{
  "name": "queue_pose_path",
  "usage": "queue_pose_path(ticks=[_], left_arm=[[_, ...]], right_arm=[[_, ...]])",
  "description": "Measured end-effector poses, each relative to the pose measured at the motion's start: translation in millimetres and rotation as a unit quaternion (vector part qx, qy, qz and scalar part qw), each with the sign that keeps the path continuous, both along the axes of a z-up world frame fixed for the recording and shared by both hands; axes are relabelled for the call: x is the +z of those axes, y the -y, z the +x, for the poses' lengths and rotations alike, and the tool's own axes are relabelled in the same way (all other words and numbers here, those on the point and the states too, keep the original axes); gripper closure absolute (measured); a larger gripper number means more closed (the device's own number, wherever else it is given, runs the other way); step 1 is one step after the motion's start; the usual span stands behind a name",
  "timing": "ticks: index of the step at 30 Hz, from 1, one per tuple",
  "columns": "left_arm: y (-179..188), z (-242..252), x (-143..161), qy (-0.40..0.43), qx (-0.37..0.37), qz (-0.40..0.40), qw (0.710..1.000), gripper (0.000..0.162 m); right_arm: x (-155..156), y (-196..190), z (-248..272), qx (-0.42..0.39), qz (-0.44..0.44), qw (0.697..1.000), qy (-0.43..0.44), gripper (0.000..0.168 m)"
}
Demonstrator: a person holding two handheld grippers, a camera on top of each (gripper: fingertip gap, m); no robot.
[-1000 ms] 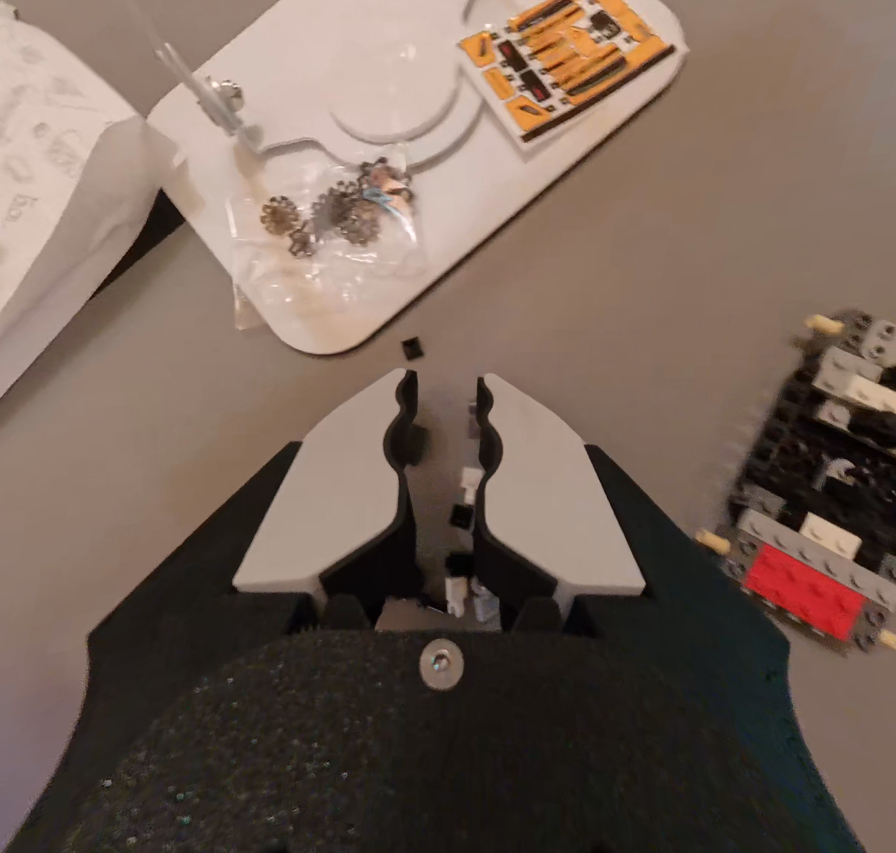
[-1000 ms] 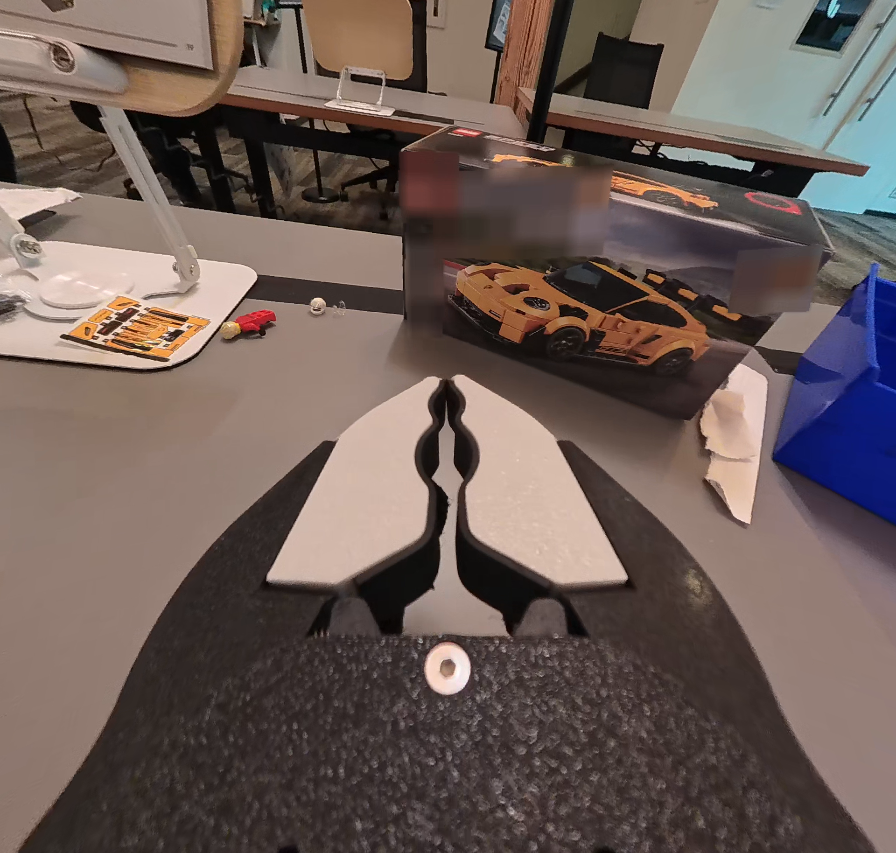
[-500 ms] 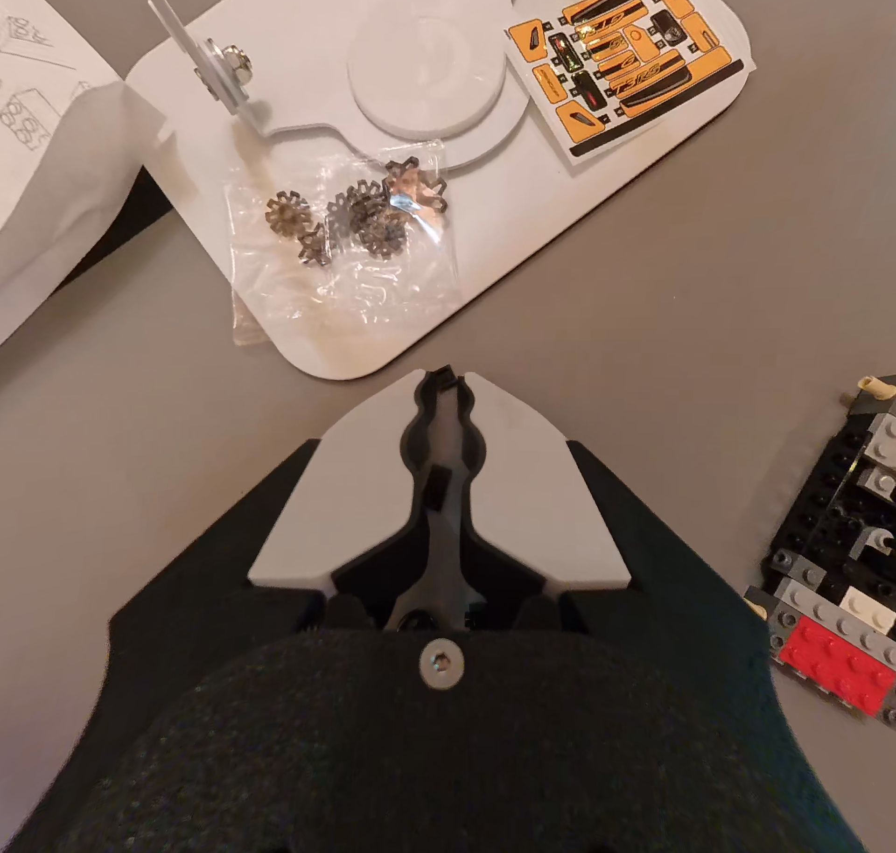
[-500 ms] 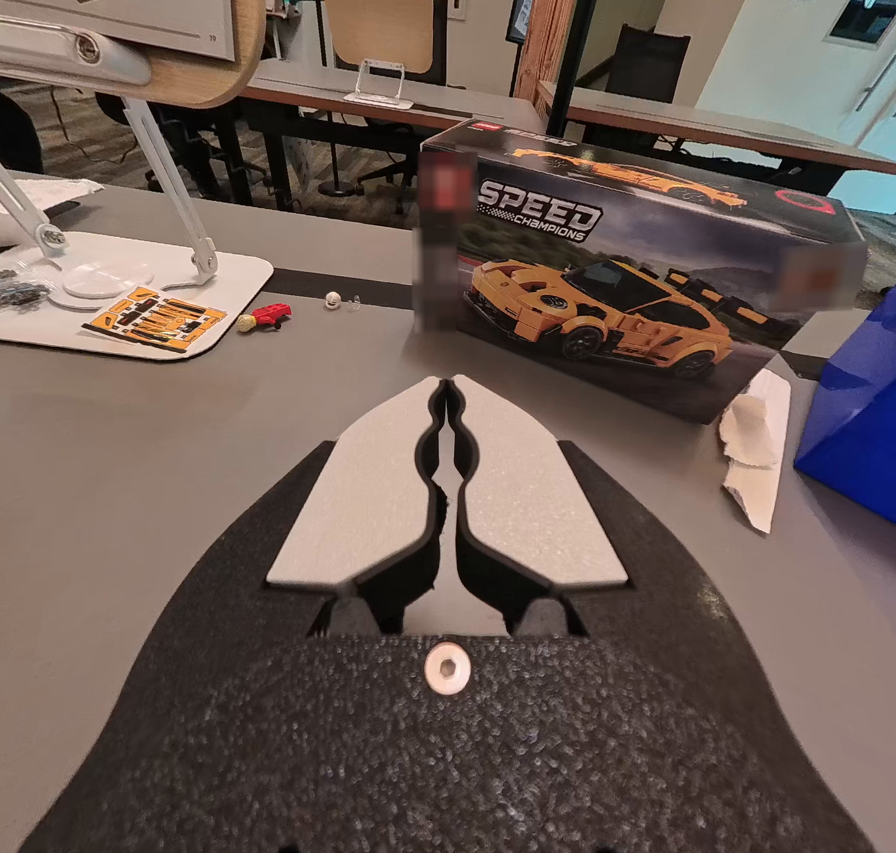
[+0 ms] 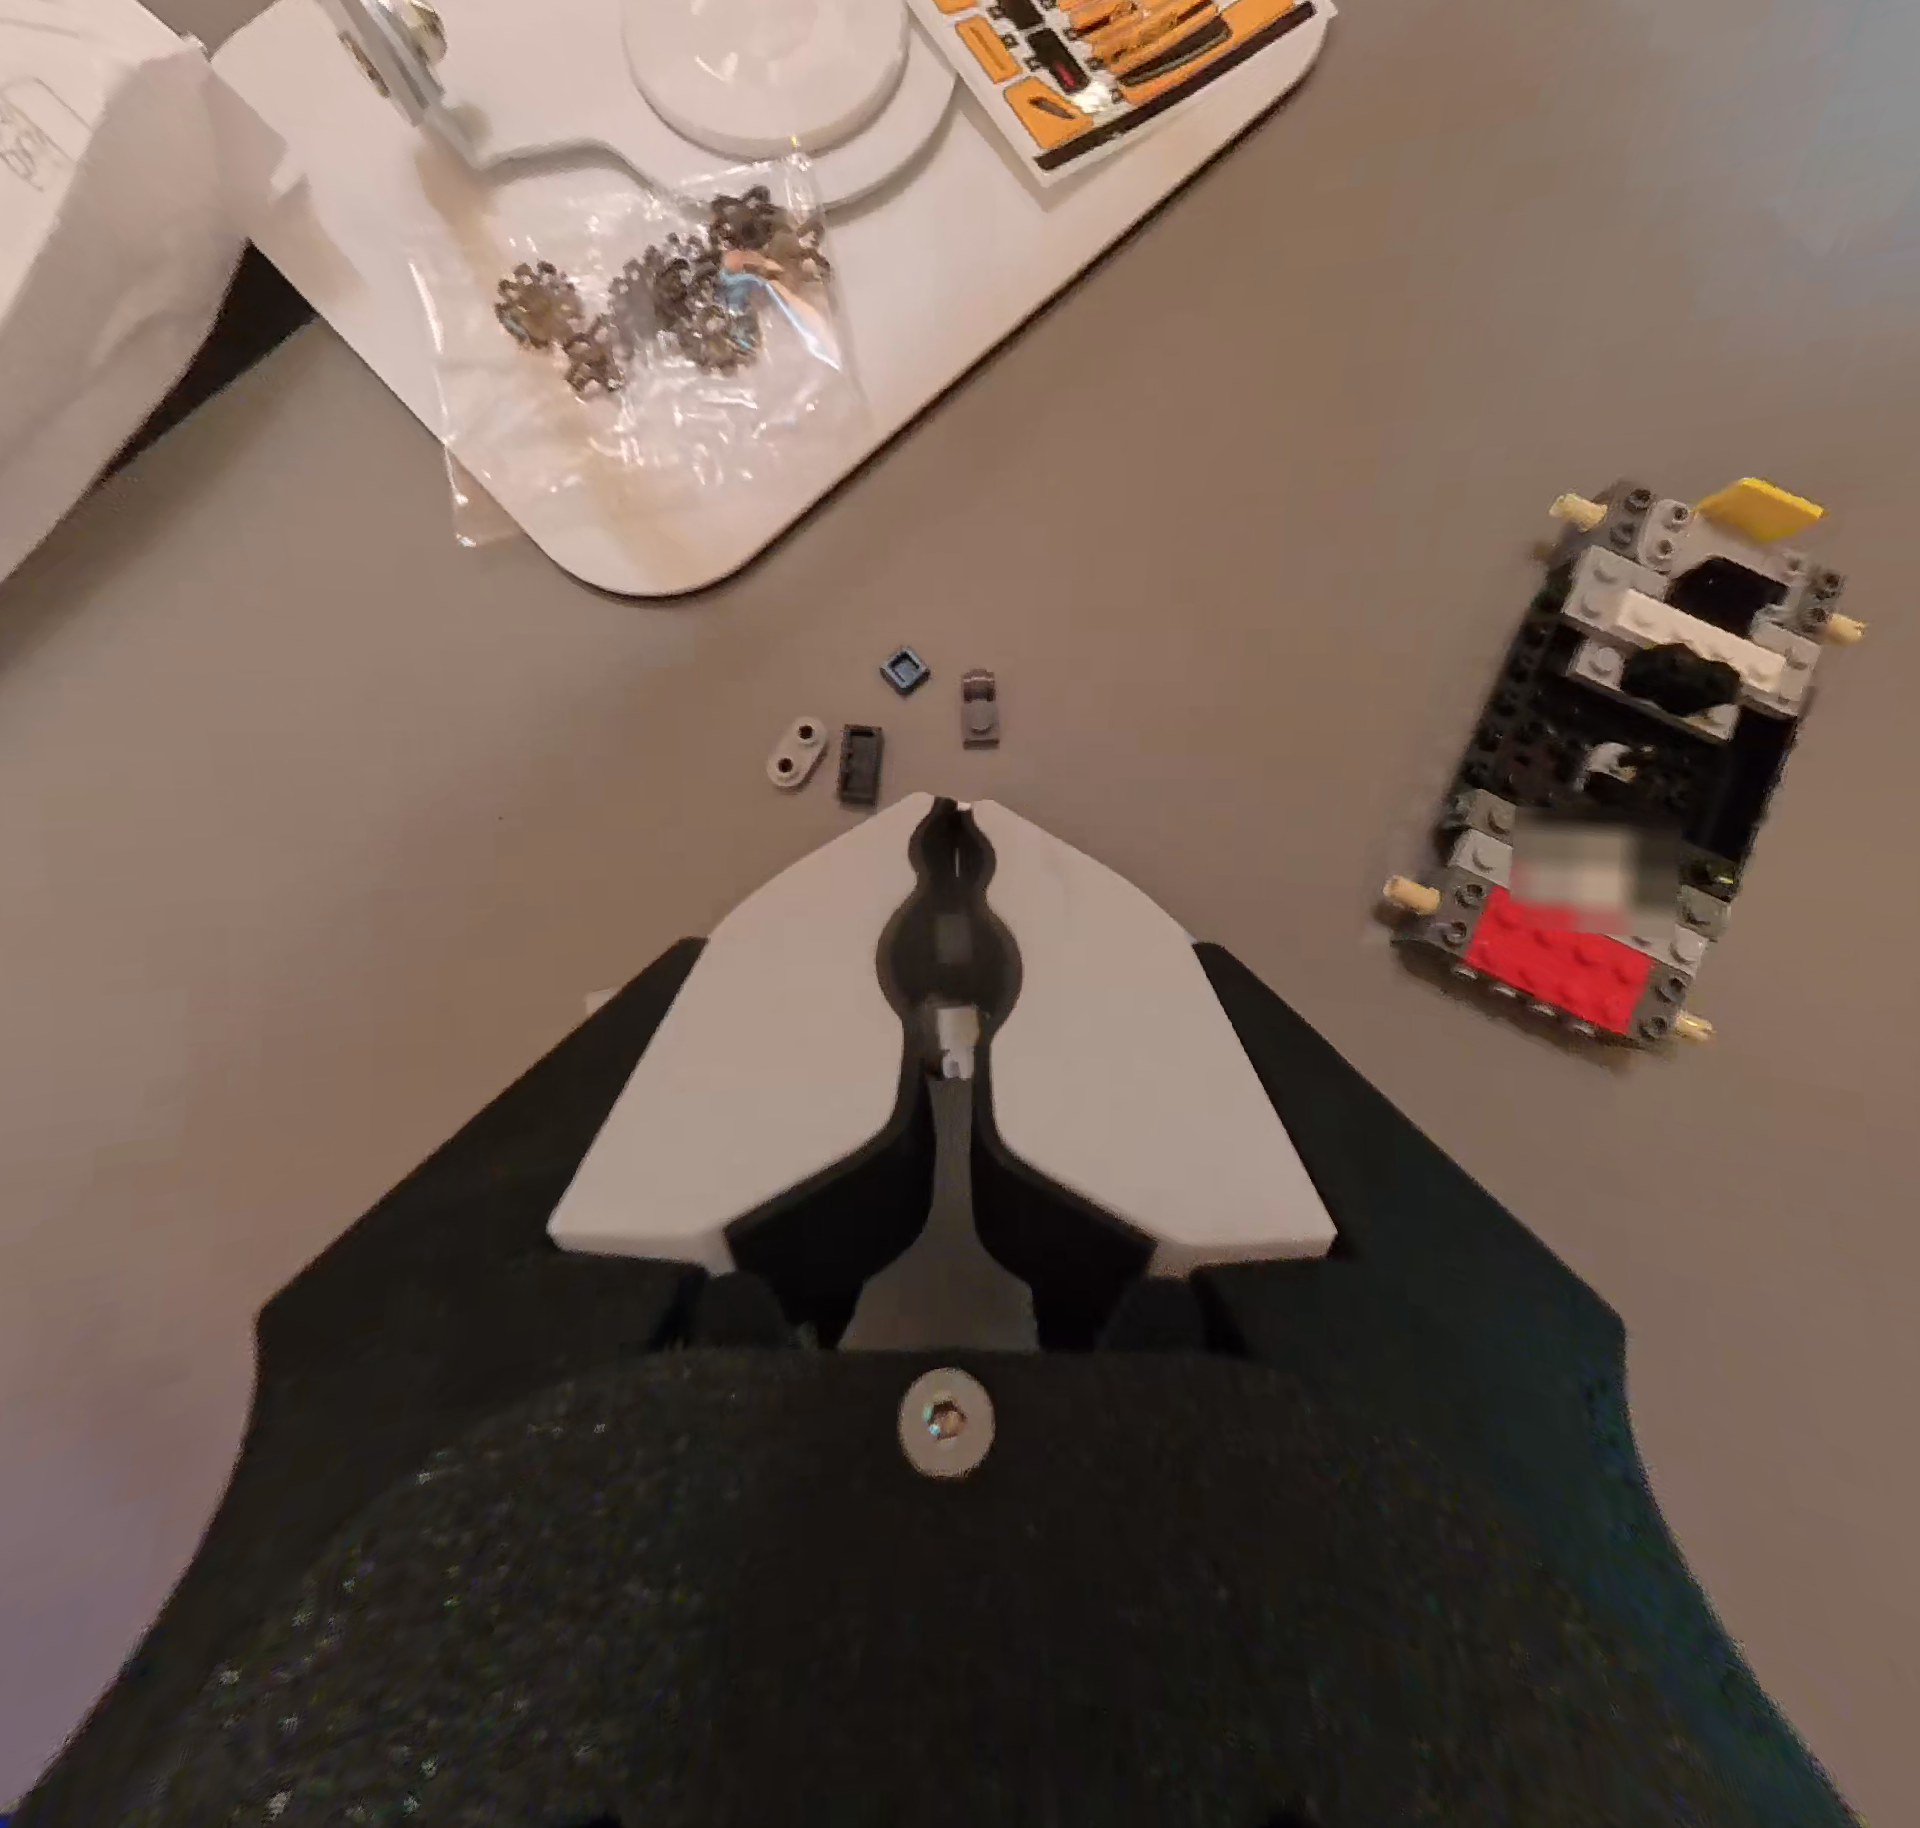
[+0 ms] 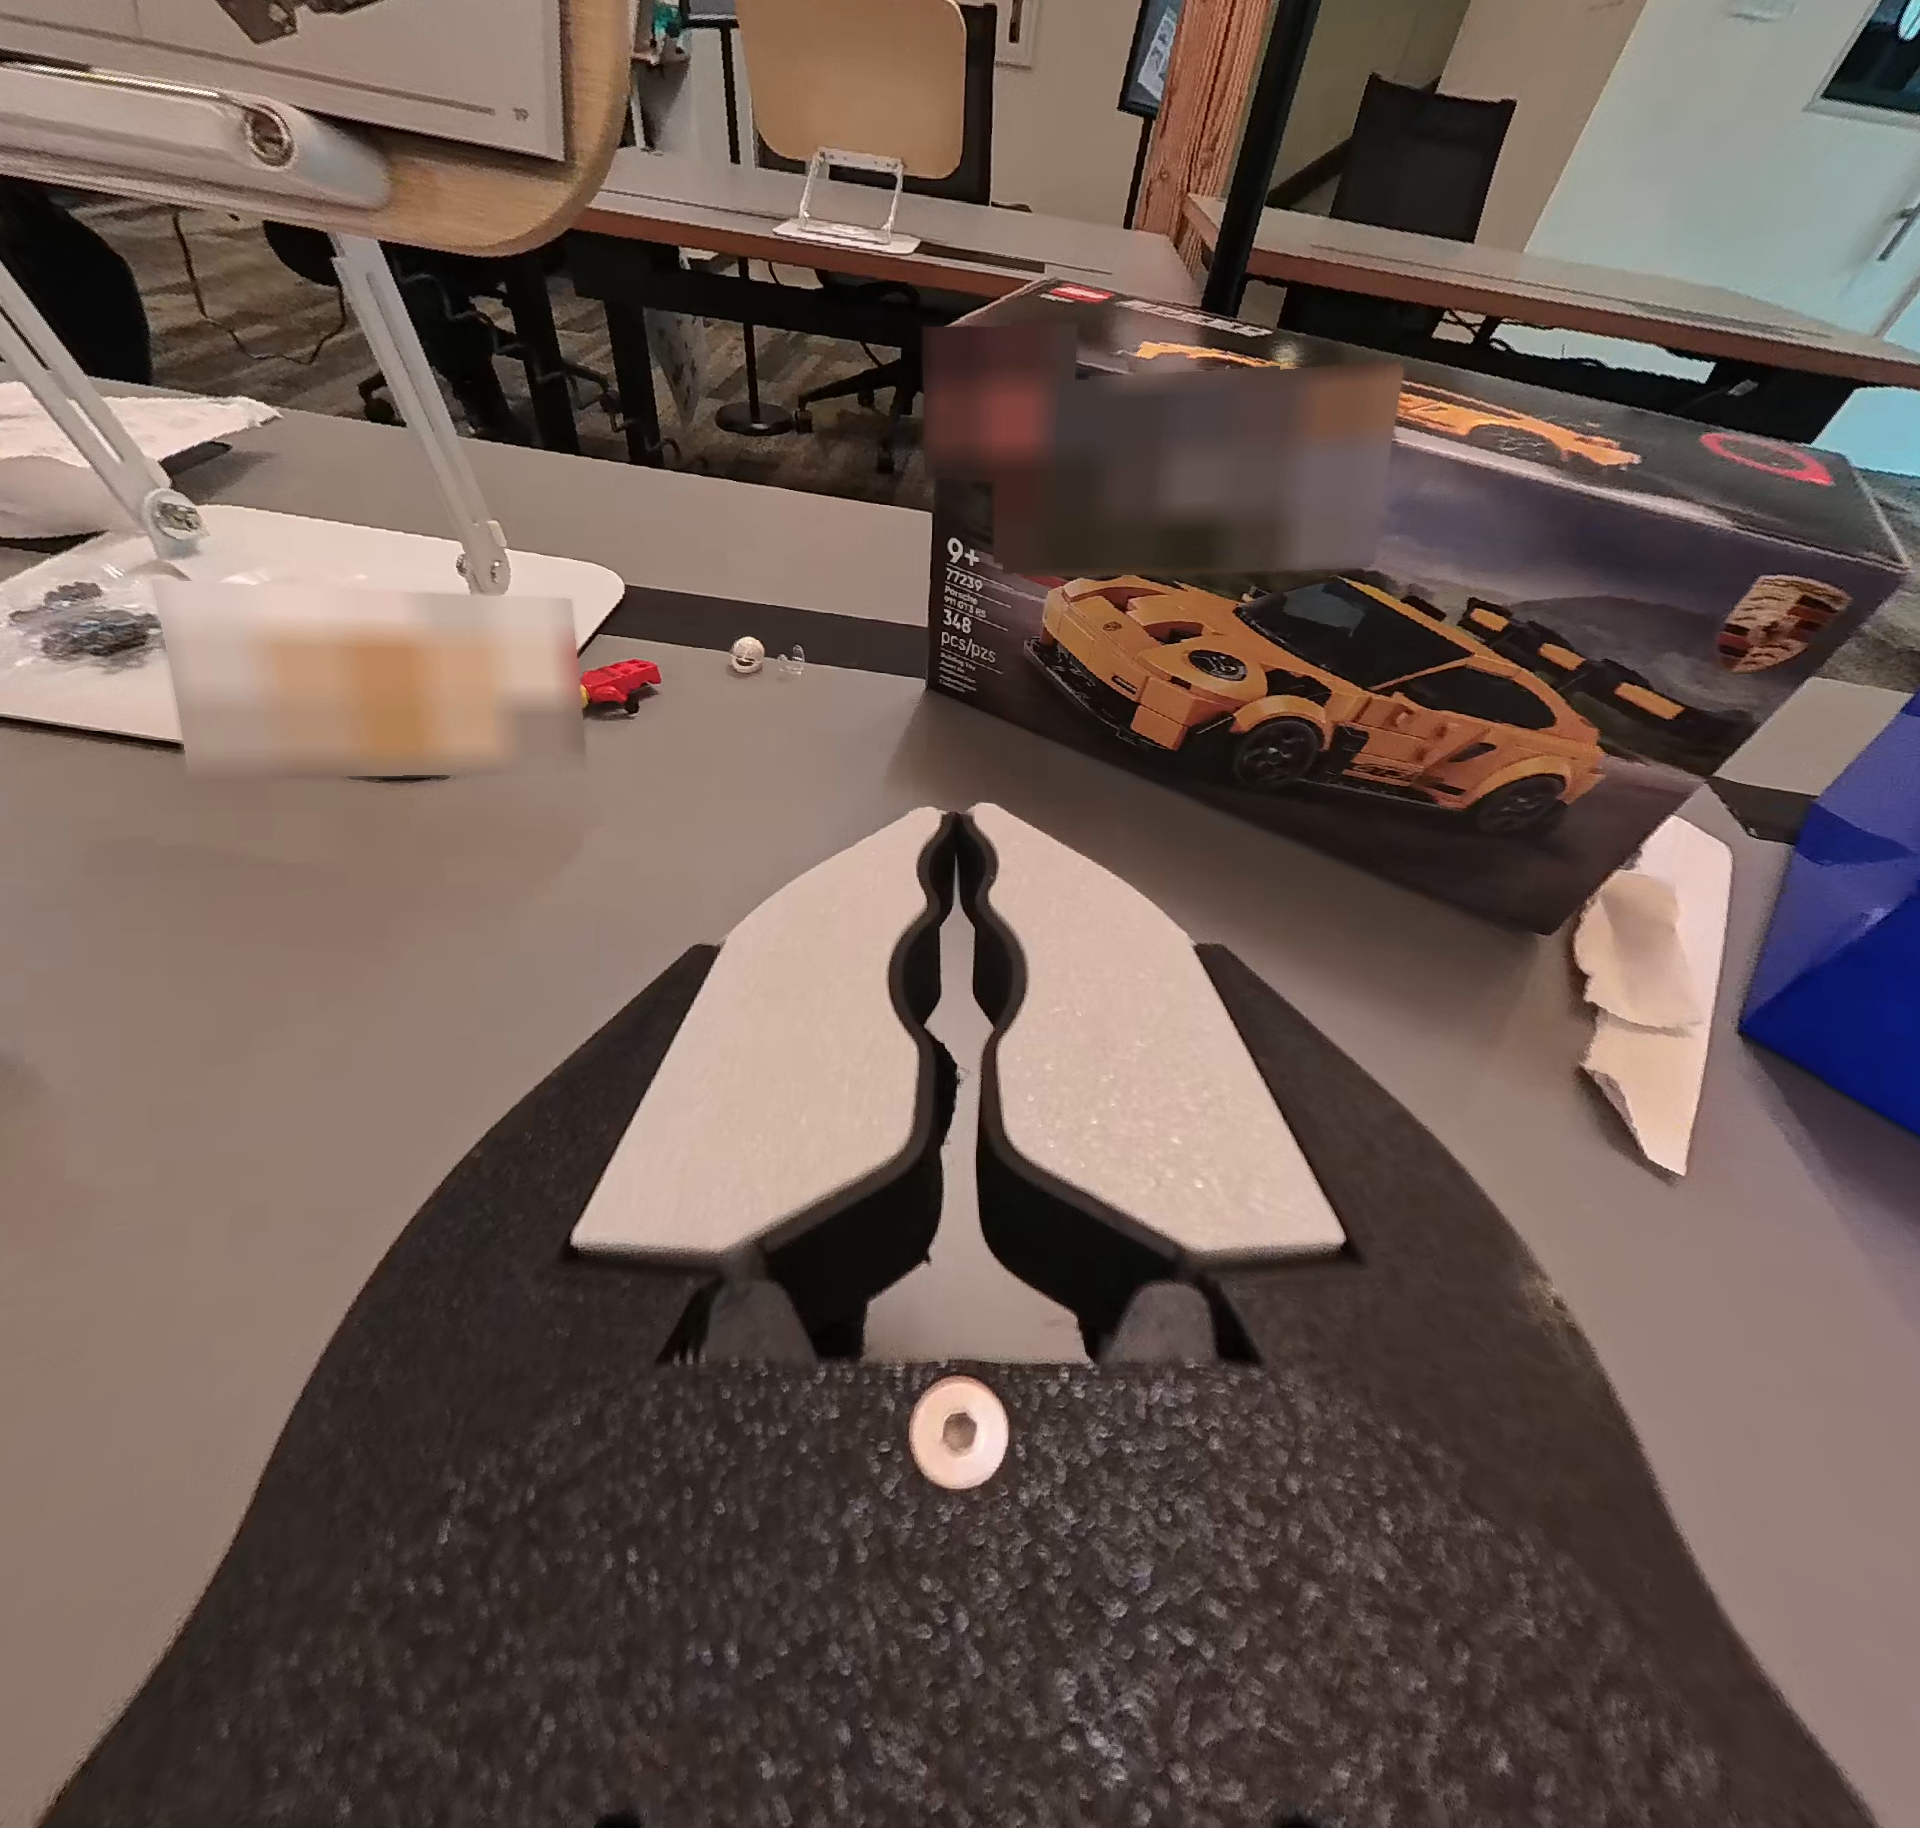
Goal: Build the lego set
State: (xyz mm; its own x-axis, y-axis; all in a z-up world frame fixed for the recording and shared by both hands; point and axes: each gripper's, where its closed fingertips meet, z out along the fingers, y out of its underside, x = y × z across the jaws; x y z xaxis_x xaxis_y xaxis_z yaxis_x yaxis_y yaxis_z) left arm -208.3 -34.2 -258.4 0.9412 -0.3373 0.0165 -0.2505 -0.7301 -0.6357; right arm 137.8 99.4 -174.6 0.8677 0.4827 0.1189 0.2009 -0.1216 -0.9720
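black-and-grey lego chassis [image 5: 1621,781] with red plate, flat on table; left gripper [image 5: 954,806] and right gripper [image 6: 961,817] clenched, empty

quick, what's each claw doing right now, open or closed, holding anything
Left claw: closed, pinching something small and pale at its tips; too little shows to say what.
Right claw: closed, holding nothing, above the grey table.

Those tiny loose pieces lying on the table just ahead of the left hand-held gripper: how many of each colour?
Light grey: 1, the two-hole piece
Darker grey: 1
Black: 1
Dark blue-grey: 1, the square one
Total: 4
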Motion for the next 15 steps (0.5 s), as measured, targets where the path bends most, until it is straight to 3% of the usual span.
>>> queue_pose_path(ticks=[3, 5, 15], left_arm=[[-15, -3, -4, -0.007, 0.011, -0.002, 1.0, 0.142], [-29, -2, -9, 0.01, 0.021, -0.015, 1.0, 0.139], [-37, 3, -23, -0.023, 0.021, -0.064, 0.998, 0.162]], right_arm=[[-1, 1, -3, 0.004, 0.001, 1.0, 0.006, 0.168], [-1, 2, -2, 0.004, 0.003, 1.0, 0.009, 0.168], [-1, 2, -3, 0.01, -0.003, 1.0, 0.003, 0.168]])
